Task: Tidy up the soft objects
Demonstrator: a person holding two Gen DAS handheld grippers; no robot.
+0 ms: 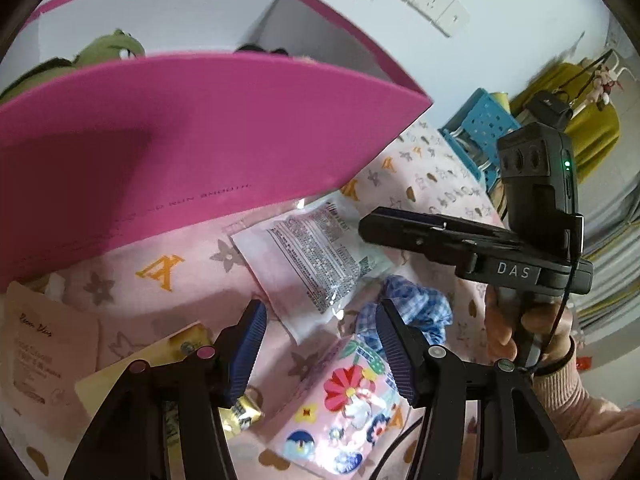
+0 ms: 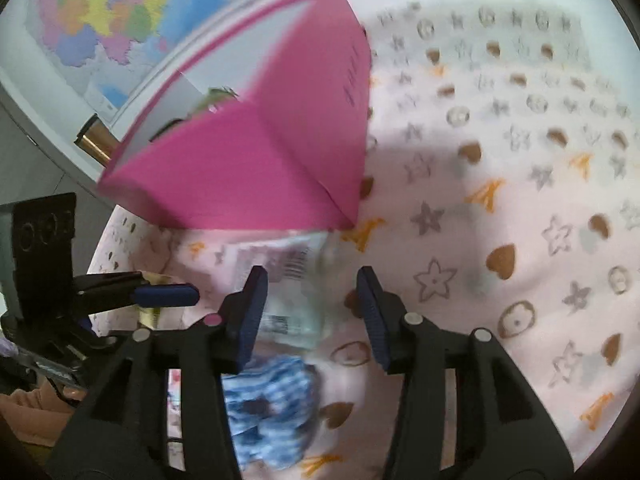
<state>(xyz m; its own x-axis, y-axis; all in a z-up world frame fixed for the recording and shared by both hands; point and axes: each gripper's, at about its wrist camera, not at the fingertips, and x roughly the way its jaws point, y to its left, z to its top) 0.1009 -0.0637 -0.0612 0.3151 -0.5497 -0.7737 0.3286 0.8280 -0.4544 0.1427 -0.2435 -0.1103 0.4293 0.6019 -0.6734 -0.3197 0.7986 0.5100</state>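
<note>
Only left view, green plush (image 1: 116, 46), floral pouch (image 1: 344, 400)

Both of my cameras give a round fisheye picture with black corners, and straight lines bend strongly near the rim. The light is soft, bright daylight, even over the pink patterned cloth (image 1: 168, 280).

In my left wrist view the picture is sharp: I can read fine print on the clear plastic packet (image 1: 316, 260), which shows small white glare spots. The pink box (image 1: 192, 136) throws a soft shadow on the cloth under it.

My right wrist view is smeared by motion: the box edges (image 2: 256, 160), the cloth pattern and the blue checked scrunchie (image 2: 272, 408) are blurred. A broad grey shadow lies on the cloth right of the box.
</note>
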